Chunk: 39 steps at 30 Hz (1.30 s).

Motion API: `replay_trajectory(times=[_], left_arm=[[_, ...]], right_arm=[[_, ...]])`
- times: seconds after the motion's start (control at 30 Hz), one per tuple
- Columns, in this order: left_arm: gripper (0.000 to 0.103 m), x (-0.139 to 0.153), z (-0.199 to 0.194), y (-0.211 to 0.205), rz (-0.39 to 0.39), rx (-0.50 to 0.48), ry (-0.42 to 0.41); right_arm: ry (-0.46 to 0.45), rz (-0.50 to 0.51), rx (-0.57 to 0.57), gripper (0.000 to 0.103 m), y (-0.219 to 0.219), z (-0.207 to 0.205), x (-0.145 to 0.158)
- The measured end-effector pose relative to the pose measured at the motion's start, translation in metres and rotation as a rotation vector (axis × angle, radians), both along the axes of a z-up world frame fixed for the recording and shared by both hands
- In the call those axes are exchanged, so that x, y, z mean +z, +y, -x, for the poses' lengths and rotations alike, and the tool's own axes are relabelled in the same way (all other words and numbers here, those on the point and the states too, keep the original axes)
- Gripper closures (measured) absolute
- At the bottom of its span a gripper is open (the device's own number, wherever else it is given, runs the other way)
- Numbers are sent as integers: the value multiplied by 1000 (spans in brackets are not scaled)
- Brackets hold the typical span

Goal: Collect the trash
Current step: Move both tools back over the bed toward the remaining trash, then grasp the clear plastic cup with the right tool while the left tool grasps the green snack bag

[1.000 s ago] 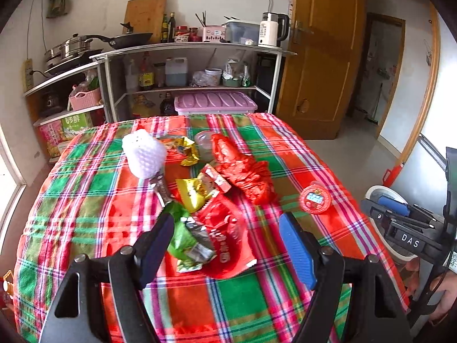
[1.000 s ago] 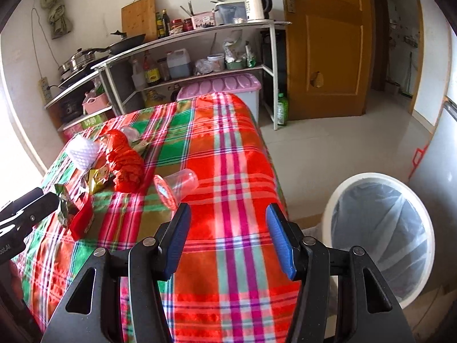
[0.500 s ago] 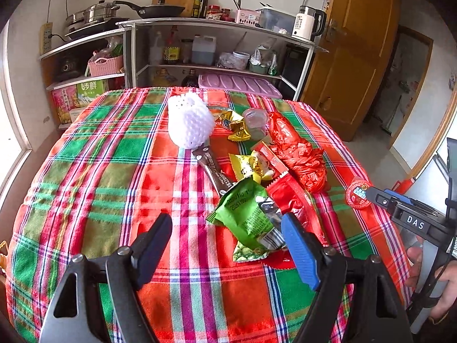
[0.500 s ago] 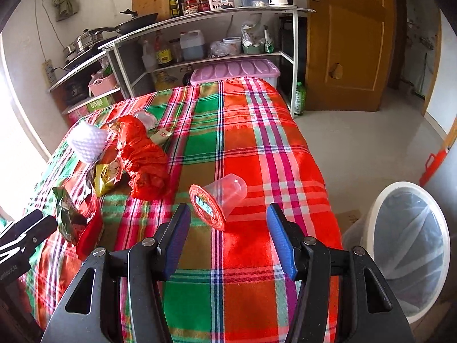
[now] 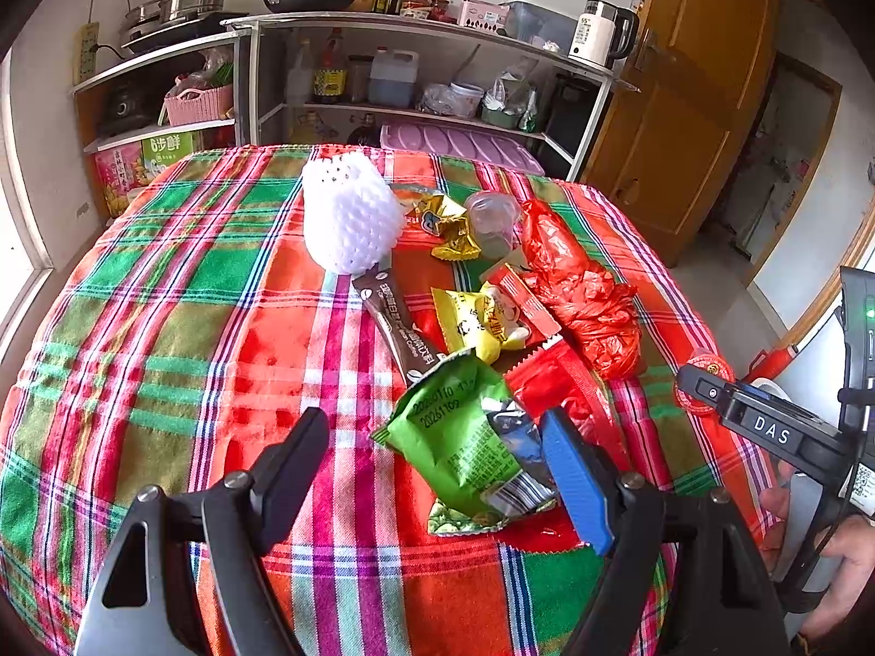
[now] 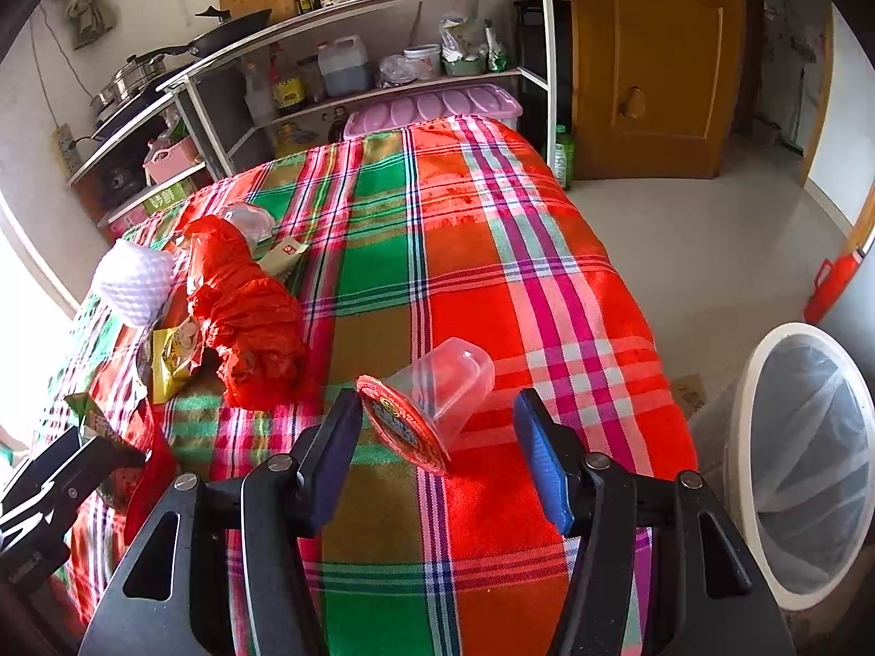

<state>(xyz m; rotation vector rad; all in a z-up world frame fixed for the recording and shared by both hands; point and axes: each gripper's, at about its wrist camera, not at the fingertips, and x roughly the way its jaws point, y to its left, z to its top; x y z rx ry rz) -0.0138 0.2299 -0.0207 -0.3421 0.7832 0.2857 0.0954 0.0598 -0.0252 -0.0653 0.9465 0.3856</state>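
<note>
Two grippers hover over a table draped in a red, green and pink plaid cloth (image 5: 164,328), and both stand spread wide with nothing between their fingers; the left gripper (image 5: 437,470) sits low above the near end of a litter pile, its blue-padded finger (image 5: 574,486) just beside or perhaps brushing a crumpled green foil snack bag (image 5: 454,437), though the fisheye view makes contact hard to judge; past that bag lie a flat red wrapper (image 5: 558,388), a yellow snack packet (image 5: 481,322), a long dark brown coffee sachet (image 5: 399,322), a crumpled red plastic bag (image 5: 579,290), a gold foil wrapper (image 5: 448,224), a small clear plastic cup (image 5: 492,218) and a white foam fruit net (image 5: 350,218), all resting on the cloth in one loose cluster; the right gripper (image 6: 437,437) frames a clear plastic cup with a red printed foil lid (image 6: 432,399) lying on its side near the table's right edge, well apart from the pile, the lid facing the camera and close to the dark left finger (image 6: 333,454); on the floor to the right of the table stands a white round bin lined with a clear bag (image 6: 765,382).
</note>
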Motion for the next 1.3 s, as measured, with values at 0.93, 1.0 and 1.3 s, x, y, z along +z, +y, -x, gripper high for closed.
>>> replay_trajectory(times=[0.93, 1.0, 1.3], left_arm=[[54, -2, -4, -2, 29, -37, 1], [54, -1, -4, -2, 27, -37, 0], [56, 9, 5, -5, -7, -35, -25]], right_arm=[[-5, -101, 31, 54, -10, -4, -6], [-6, -107, 39, 54, -10, -1, -4], [-27, -134, 51, 54, -14, 15, 8]])
